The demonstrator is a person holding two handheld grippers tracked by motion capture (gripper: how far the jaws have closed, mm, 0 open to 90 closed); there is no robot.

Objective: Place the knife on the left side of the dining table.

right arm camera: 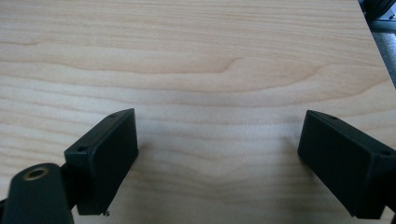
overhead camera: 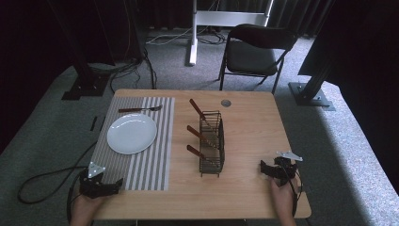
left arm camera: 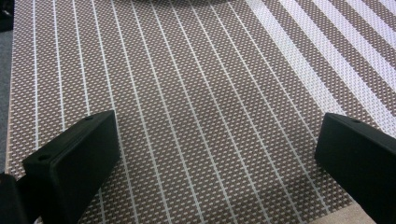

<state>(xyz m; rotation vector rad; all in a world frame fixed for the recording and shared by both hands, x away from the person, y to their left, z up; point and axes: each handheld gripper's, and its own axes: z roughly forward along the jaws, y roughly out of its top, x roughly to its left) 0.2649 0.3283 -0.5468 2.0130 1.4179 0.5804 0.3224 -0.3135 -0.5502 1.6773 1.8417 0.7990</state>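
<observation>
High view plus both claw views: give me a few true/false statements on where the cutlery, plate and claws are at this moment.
1. The fork lies on the striped mat, beyond the plate. True.
2. The wire rack holds three brown-handled utensils. True.
3. The left claw grips the fork. False: its jaws stand open and empty over the mat's near edge.
4. The right claw is open over bare wood. True.
5. The plate sits on bare table right of the rack. False: it sits on the mat, left of the rack.
</observation>
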